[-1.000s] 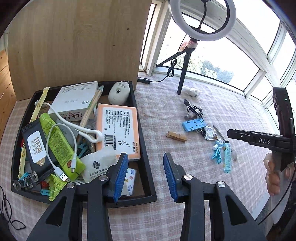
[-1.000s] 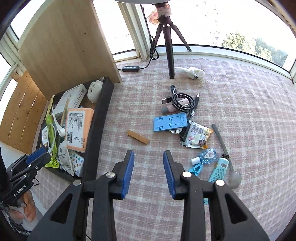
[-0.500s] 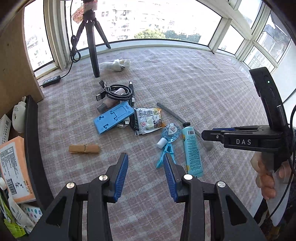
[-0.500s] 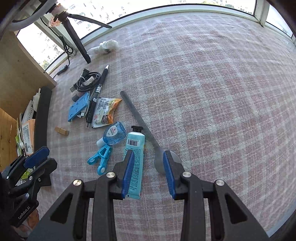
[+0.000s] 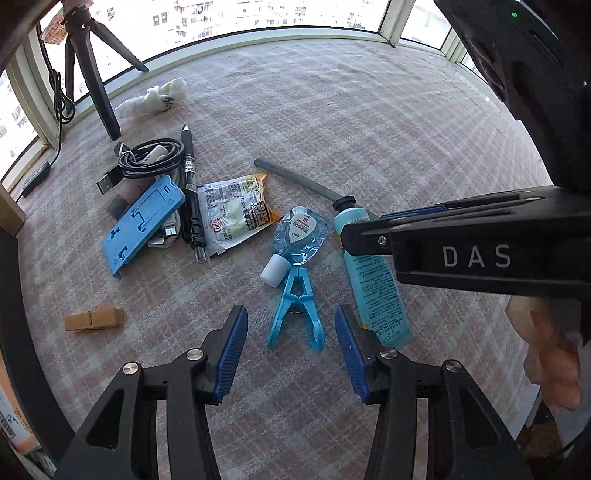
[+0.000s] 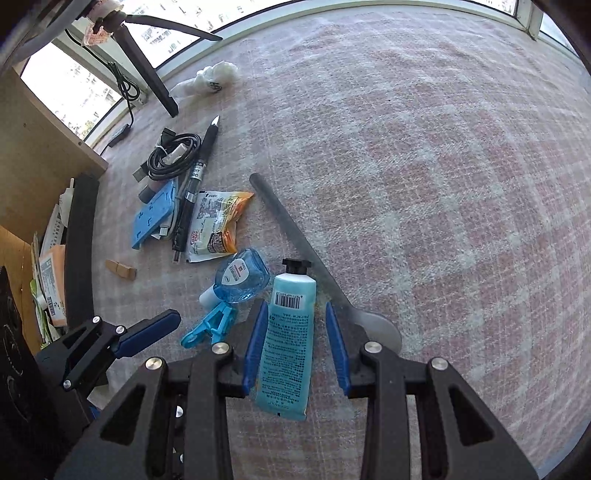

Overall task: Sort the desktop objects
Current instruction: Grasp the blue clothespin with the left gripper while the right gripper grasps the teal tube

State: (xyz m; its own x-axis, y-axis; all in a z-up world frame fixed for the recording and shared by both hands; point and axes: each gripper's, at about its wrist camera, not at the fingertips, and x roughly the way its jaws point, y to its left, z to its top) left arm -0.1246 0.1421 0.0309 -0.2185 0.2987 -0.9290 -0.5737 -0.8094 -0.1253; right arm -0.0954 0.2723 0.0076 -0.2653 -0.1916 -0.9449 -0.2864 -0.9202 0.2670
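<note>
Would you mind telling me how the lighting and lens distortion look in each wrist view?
Left wrist view: windows blown out white, checked cloth sunlit, edges bowed by fisheye, corners black. Right wrist view: same overexposed windows, sharp tube, its window ledge curving strongly.

Both hand-held grippers have swung away from the black tray and come down over the loose clutter on the table. The left hand-held gripper (image 5: 291, 354), which a second ago looked over the tray's contents, now points at the blue clothespin (image 5: 297, 310); its jaws have just been opening, and the pin lies at 12 o'clock, not pressed by either pad. The right hand-held gripper (image 6: 295, 349) has dropped from above the bare cloth onto the turquoise tube (image 6: 288, 343), which now lies between its jaws.
</note>
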